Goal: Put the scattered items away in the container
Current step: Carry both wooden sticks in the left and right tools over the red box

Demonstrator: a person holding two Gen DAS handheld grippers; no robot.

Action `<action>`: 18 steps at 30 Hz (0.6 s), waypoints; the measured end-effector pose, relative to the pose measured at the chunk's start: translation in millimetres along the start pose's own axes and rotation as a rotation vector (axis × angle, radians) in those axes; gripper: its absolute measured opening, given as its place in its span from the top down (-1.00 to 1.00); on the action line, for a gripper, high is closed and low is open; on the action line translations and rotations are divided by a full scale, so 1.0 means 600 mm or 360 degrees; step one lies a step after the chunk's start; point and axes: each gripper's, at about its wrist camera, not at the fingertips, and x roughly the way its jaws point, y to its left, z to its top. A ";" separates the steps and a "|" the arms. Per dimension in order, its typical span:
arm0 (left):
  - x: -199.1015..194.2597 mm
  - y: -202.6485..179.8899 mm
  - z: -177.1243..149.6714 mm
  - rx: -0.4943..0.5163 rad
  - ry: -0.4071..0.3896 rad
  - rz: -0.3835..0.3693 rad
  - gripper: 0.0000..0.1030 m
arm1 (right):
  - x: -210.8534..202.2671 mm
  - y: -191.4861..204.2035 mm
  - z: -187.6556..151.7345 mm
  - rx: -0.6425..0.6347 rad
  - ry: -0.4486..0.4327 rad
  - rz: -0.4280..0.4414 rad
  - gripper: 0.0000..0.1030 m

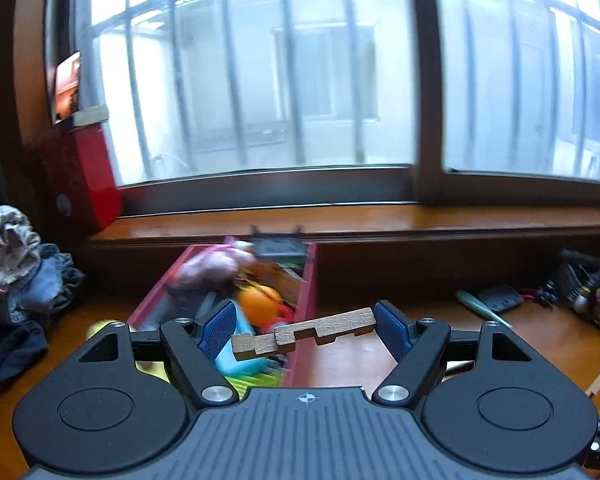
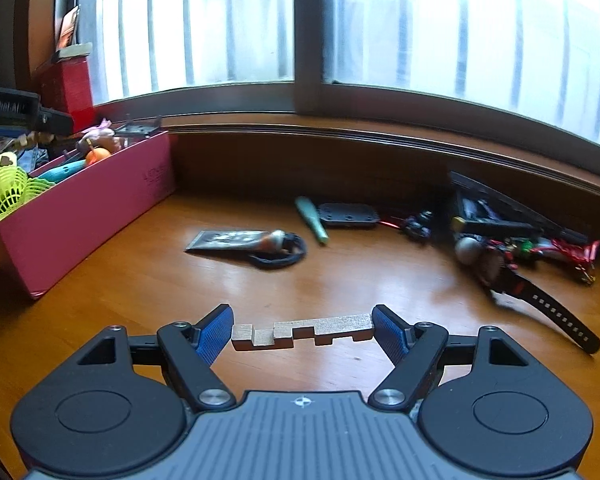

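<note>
The left gripper (image 1: 305, 330) is raised above the near end of the pink container (image 1: 306, 300), level and facing the window. Its jaws clamp a notched wooden piece (image 1: 306, 333) end to end between the blue pads (image 1: 219, 328); the piece tilts, its right end higher, and hangs partly over the container's right wall.

The right gripper (image 2: 302, 331) sits low over the wooden table (image 2: 380, 292), to the right of the container (image 2: 80, 220), pointing at the window. Its jaws press on a second notched wooden piece (image 2: 302, 332), pale, stepped along its edges, lying level between the pads.

The container is long and open-topped, crowded with an orange ball (image 2: 97, 155), a teal item and yellow-green shuttlecocks (image 2: 4, 192). Farther right of it on the table lie a flat packet (image 2: 228, 240), a green pen (image 2: 312, 220) and a black watch strap (image 2: 548, 312).
</note>
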 end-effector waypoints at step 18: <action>0.057 0.125 0.013 0.0031 0.0050 0.0063 -0.46 | 0.030 0.104 0.036 -0.0071 0.0010 0.0035 -0.51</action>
